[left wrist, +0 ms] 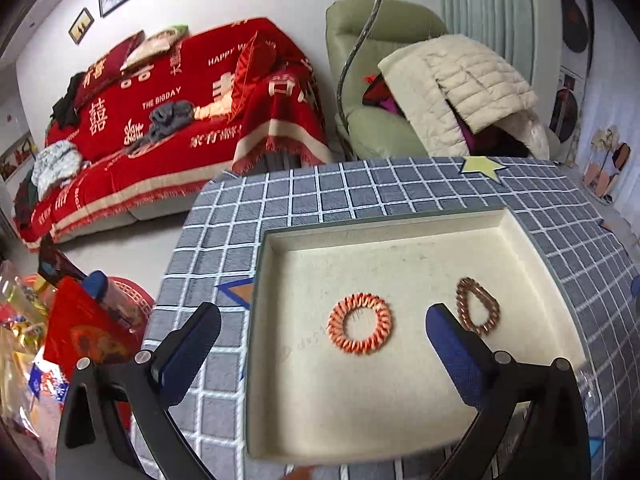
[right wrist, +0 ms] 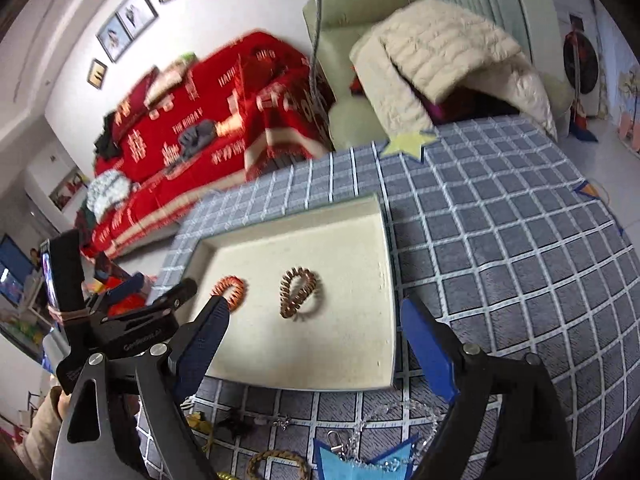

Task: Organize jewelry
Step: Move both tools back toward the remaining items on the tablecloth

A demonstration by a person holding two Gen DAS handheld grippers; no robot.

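Note:
A cream tray (left wrist: 400,400) lies on the grey checked tablecloth. Two coil bands rest in it, apart: an orange one (left wrist: 360,323) and a brown one (left wrist: 478,306). My left gripper (left wrist: 322,312) hovers above the tray, open, with nothing pressed between its pads. In the right wrist view the same tray (right wrist: 320,356) holds the orange band (right wrist: 230,290) and the brown band (right wrist: 298,292). My right gripper (right wrist: 313,306) is open and empty over the tray's near side. Loose pieces lie on the cloth below it: a braided bracelet (right wrist: 276,460) and a silver chain (right wrist: 384,420).
The table's cloth (left wrist: 360,192) ends at a far edge with a yellow star patch (left wrist: 482,168). A red basket (left wrist: 128,292) and bags stand left of the table. A red-covered sofa (left wrist: 180,112) and a green armchair (left wrist: 372,92) stand behind. A blue felt piece (right wrist: 352,460) lies near the chain.

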